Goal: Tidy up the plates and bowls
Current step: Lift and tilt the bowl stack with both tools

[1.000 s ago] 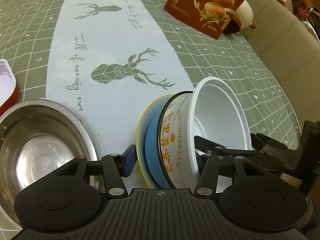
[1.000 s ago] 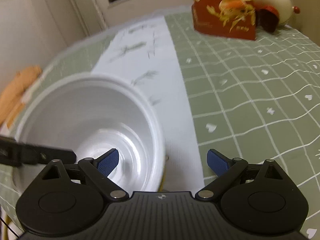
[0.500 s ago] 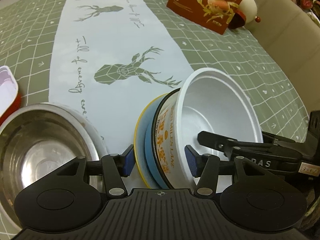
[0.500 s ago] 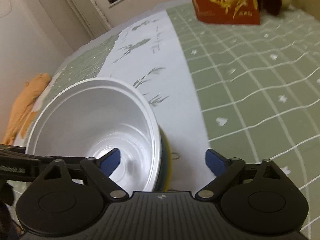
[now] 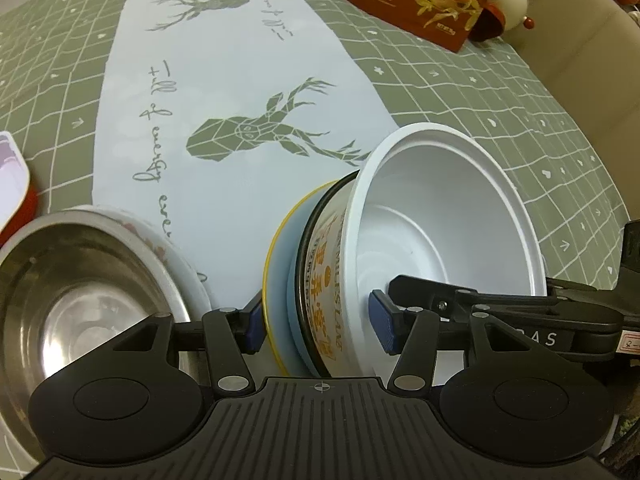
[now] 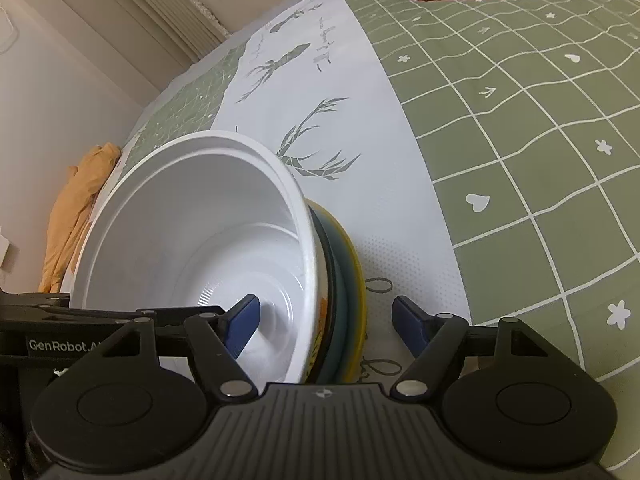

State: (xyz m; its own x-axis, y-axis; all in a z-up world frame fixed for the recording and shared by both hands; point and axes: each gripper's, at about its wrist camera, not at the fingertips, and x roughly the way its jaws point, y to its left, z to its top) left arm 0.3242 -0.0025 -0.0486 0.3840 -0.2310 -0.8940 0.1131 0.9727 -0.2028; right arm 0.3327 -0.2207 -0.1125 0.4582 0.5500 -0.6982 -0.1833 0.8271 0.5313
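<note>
Bowls (image 5: 448,216) tipped sideways, mouth toward three o'clock; lettering unreadable. Left gripper (image 5: 320,320) clamps the stack; right gripper (image 6: 326,326) straddles it, wide.

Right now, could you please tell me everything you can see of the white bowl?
The white bowl looks like thin plastic, empty, with a rolled rim and ringed bottom. It is tipped on its side, nested in an orange-lettered bowl and a blue, yellow-rimmed plate. The left gripper clamps that stack; one right-gripper finger reaches inside it.
</note>
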